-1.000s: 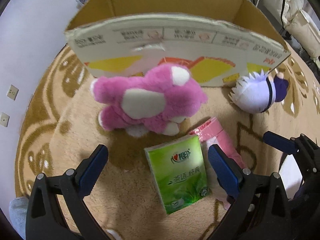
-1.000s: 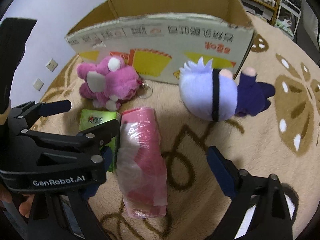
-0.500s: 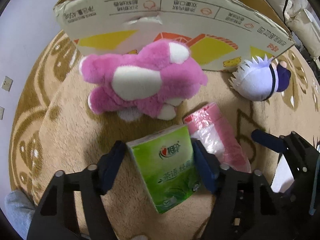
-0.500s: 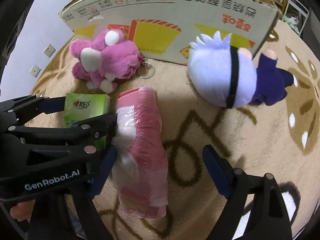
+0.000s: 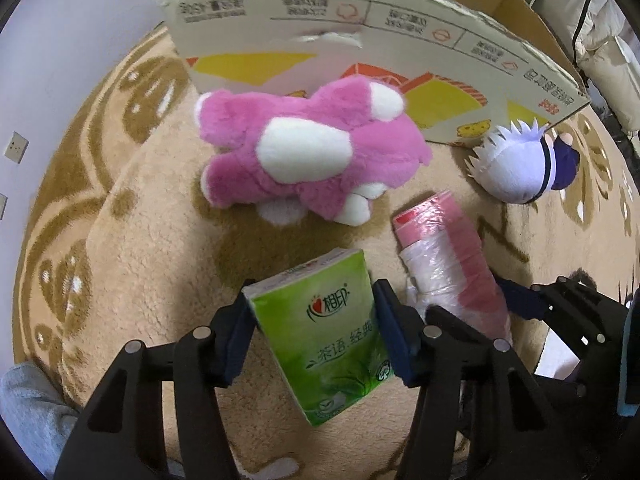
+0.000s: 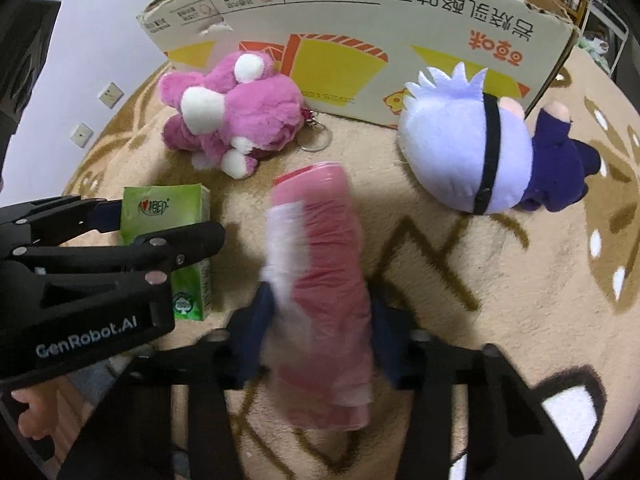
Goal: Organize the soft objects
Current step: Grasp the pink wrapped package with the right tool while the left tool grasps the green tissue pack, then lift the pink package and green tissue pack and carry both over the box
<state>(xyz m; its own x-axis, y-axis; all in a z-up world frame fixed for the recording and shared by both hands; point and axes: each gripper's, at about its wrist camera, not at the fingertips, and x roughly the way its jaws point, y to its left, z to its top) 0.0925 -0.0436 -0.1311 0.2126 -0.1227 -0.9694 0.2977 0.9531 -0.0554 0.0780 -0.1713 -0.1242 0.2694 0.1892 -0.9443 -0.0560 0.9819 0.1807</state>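
A green tissue pack (image 5: 328, 344) lies on the beige carpet. My left gripper (image 5: 314, 320) is closing its jaws on it, blue pads pressed against both long sides. Right beside it lies a pink plastic-wrapped roll (image 6: 320, 272). My right gripper (image 6: 320, 320) is closing its jaws on this roll, and its blurred pads touch both flanks. The left gripper's fingers (image 6: 192, 240) show at the left of the right wrist view, around the tissue pack (image 6: 160, 208). A pink plush toy (image 5: 304, 152) and a white-haired doll in dark blue (image 6: 472, 148) lie farther off, in front of the box.
A large open cardboard box (image 5: 360, 20) stands behind the toys with its printed flap (image 6: 360, 20) leaning toward me. A key ring (image 6: 316, 140) lies beside the pink plush. A patterned carpet (image 5: 120, 240) covers the floor, and a white wall with sockets (image 5: 16, 146) is at the left.
Both grippers came down and forward over their objects. The left jaws went from wide open to shut on the tissue pack. The right jaws narrowed from wide open to touching the pink roll.
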